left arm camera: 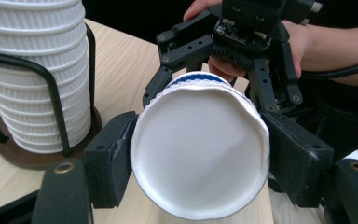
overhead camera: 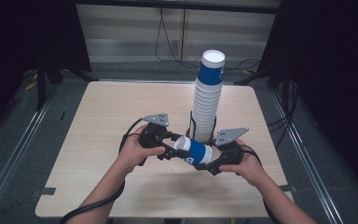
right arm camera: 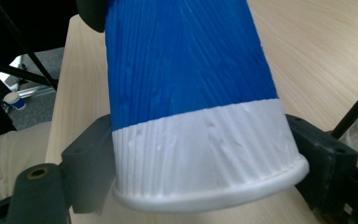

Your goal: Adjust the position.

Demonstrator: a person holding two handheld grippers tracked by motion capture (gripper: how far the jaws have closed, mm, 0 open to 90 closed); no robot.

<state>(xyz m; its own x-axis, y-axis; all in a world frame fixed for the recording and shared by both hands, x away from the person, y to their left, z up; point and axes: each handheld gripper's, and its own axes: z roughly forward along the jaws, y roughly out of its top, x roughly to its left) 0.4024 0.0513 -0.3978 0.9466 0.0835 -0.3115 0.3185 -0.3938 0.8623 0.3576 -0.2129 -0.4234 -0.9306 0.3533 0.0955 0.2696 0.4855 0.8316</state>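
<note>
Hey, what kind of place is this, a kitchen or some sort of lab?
Probably a lab or recording studio, not a kitchen: a bare wooden table ringed by black curtains, cables on the floor, and a tall paper cup stack as a prop.

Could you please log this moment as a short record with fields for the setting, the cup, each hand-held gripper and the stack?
setting: light wooden table, person working from the near edge
held item: blue and white paper cup, lying sideways above the table
left hand-held gripper: jaws clamp the cup's closed base end
right hand-held gripper: jaws clamp the cup near its rolled rim
stack: tall stack of cups in a black wire holder on a round wooden base
</note>
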